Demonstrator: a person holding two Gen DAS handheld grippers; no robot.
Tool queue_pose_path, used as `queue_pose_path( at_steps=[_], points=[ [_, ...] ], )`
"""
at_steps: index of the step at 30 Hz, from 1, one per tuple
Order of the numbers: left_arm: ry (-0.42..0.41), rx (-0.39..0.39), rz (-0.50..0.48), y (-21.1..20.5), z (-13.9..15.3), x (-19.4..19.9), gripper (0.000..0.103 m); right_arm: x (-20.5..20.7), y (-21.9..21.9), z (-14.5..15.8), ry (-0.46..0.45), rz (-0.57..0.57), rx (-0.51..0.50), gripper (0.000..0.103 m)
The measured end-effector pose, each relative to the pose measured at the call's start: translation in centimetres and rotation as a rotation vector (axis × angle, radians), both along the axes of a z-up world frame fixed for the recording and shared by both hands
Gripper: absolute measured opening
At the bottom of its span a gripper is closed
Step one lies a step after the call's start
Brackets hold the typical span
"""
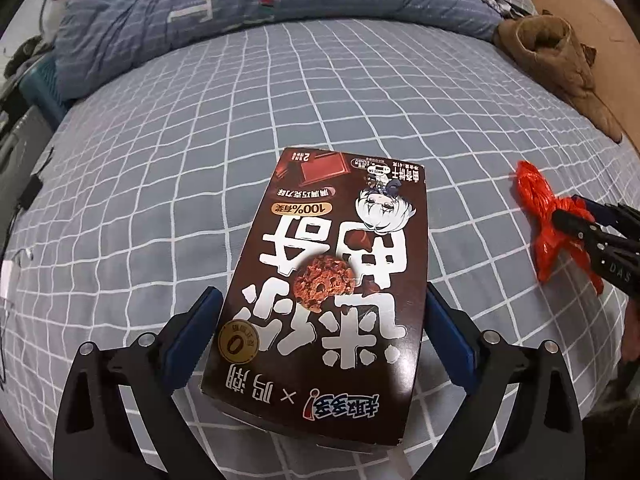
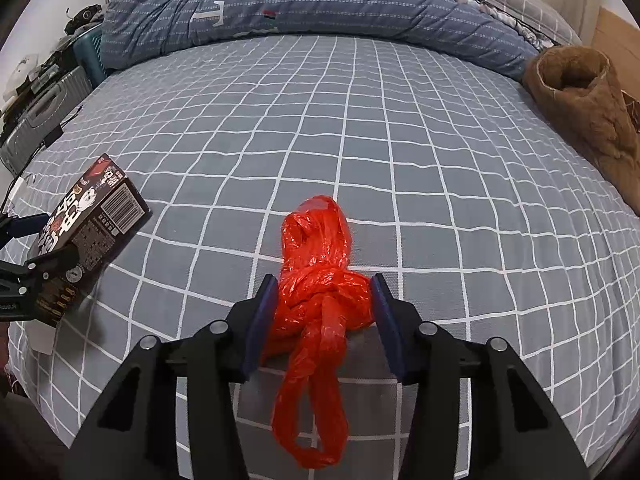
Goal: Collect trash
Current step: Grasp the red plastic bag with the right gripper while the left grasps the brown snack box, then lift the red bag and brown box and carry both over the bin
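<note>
Near the bed's [image 2: 400, 140] front edge, the left gripper [image 1: 324, 344] clamps the brown cookie box [image 1: 332, 280] while the right gripper's [image 2: 324, 316] half-closed pads just meet the knotted red plastic bag [image 2: 320, 280], so the pickup step is likely under way, and next comes firming that grip and lifting.

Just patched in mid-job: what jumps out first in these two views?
The knotted red plastic bag on the grey checked bedsheet, sitting between the right gripper pads. Next, the dark brown cookie box gripped by the left gripper, over the sheet left of the bag. A brown plush slipper lies at the bed's right edge.
</note>
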State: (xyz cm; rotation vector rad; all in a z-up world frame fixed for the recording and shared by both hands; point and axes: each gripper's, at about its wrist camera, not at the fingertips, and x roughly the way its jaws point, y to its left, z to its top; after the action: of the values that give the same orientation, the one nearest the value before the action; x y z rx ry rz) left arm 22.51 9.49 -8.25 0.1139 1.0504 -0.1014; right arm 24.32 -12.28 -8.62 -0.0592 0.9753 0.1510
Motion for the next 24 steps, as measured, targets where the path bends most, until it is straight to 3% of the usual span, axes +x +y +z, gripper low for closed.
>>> queue_pose_path(
  at_steps=[11,24],
  points=[
    [-0.116,-0.052,0.177,0.5,3.3,-3.9,0.094,-2.5,-0.1,2.5,-0.072,-0.006,-0.002,0.045],
    [-0.18,-0.11,0.264,-0.4,6.4,-8.5,0.094,-8.1,0.0,6.8,-0.194,-0.018,-0.004,0.045]
  ],
)
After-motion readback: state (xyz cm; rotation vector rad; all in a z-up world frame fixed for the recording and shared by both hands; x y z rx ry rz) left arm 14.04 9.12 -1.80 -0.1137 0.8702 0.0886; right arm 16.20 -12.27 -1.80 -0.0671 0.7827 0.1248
